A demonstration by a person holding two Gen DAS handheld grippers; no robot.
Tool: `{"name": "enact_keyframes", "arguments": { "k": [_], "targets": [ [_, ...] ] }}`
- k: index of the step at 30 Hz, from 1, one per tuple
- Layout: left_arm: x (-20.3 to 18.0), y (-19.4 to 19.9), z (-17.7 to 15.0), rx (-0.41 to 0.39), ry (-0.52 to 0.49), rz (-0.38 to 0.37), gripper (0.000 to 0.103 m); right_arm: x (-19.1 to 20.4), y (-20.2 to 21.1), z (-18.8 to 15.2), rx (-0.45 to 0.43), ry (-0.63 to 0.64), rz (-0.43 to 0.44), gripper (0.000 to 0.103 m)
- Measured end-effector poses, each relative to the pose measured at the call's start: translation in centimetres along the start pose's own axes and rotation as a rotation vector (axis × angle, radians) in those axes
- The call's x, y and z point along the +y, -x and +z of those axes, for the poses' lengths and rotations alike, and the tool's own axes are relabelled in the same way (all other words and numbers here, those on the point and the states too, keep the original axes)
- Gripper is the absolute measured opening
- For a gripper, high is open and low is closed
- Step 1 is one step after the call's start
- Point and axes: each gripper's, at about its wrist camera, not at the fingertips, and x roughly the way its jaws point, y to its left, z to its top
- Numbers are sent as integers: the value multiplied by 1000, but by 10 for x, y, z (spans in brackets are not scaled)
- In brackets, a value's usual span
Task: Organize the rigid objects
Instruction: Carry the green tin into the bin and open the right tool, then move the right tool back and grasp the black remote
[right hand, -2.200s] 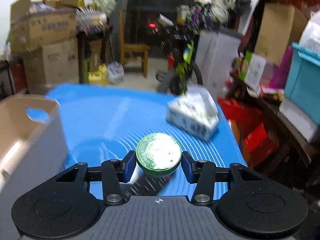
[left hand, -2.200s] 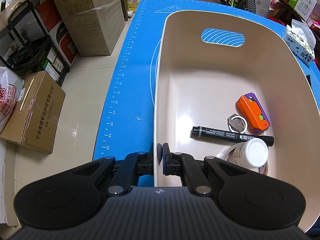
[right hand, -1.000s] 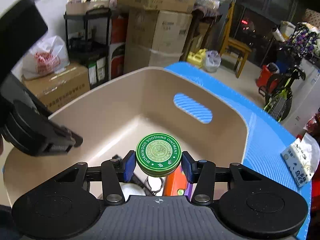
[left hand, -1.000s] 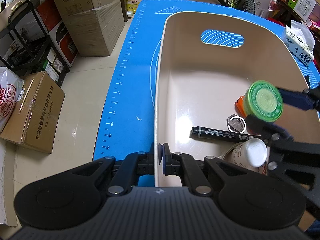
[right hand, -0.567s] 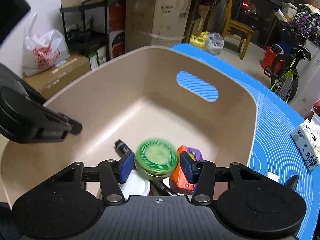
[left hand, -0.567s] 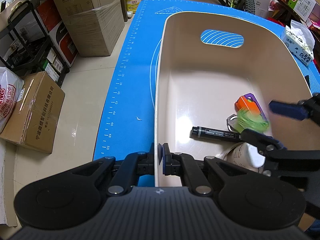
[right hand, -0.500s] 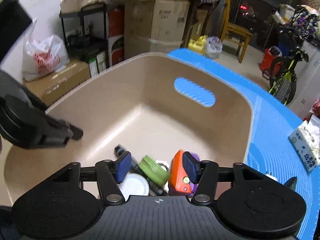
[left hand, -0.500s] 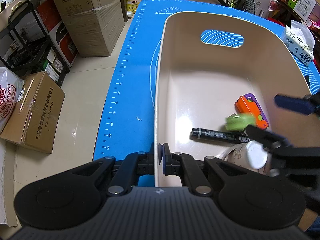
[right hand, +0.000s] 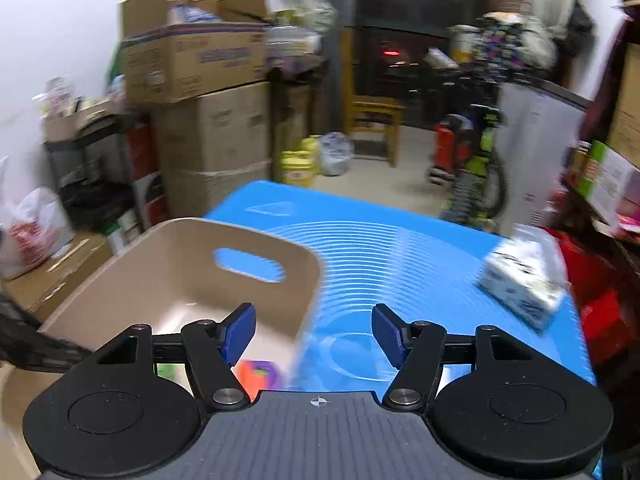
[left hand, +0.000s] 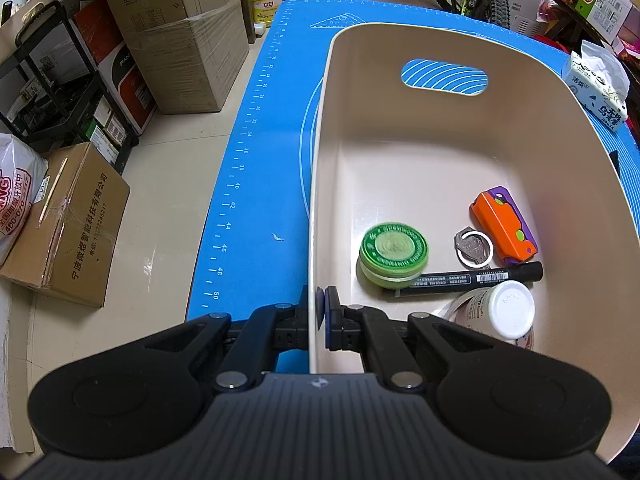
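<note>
Round green tin [left hand: 394,251] lies in smooth beige bin [left hand: 320,184].

The left wrist view looks steeply down, close over the beige bin [left hand: 520,128] near its edge. The right wrist view sits higher beside it, facing the room; both share the bin [right hand: 168,280] and blue mat [right hand: 400,256].

The bin [left hand: 400,128] is looking tan. The round tin [left hand: 394,251] is showing green, the toy [left hand: 504,224] orange and purple, the marker [left hand: 468,279] black. The mat [left hand: 256,184] is showing blue with white lines.
</note>
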Motion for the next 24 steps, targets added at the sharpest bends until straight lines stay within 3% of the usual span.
{"name": "enact_keyframes", "arguments": {
  "k": [6, 12, 24],
  "targets": [
    [0, 0, 0, 0, 0, 1, 6, -43, -16, -16, 49, -94, -103, 72],
    [-1, 0, 0, 0, -1, 1, 6, -56, -34, -35, 77, -86, -182, 72],
    [-2, 0, 0, -1, -3, 0, 6, -84, -82, -63, 191, -158, -232, 72]
  ]
}}
